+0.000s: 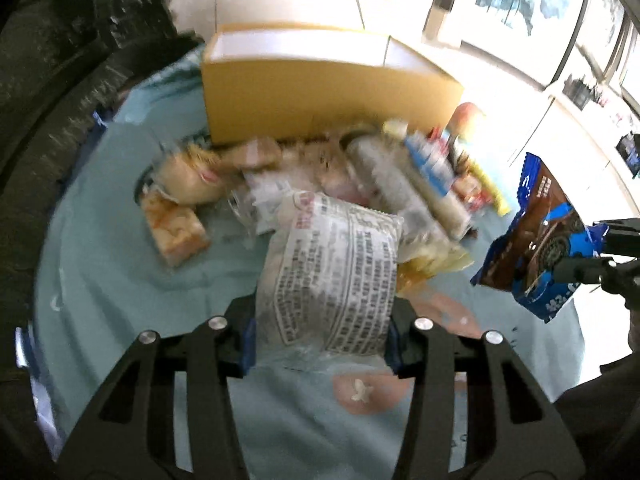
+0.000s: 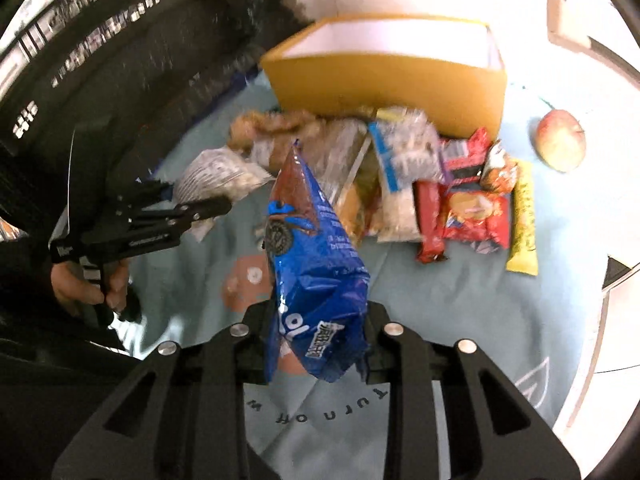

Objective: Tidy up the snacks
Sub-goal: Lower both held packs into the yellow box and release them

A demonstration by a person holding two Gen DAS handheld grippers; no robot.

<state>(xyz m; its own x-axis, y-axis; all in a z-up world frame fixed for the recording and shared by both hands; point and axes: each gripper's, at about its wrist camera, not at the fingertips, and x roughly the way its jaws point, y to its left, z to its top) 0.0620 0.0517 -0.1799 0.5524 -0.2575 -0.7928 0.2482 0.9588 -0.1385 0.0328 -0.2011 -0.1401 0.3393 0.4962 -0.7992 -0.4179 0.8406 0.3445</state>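
My left gripper is shut on a clear snack packet with black print and holds it above the light blue cloth. My right gripper is shut on a blue Oreo bag, held upright above the cloth. The Oreo bag also shows in the left wrist view at the right, with the right gripper behind it. The left gripper and its packet show at the left of the right wrist view. A pile of snack packets lies in front of an open yellow cardboard box.
An apple lies on the cloth right of the box. Red packets and a yellow bar lie at the pile's right. A wrapped cake slice lies at the left. A dark sofa borders the left side.
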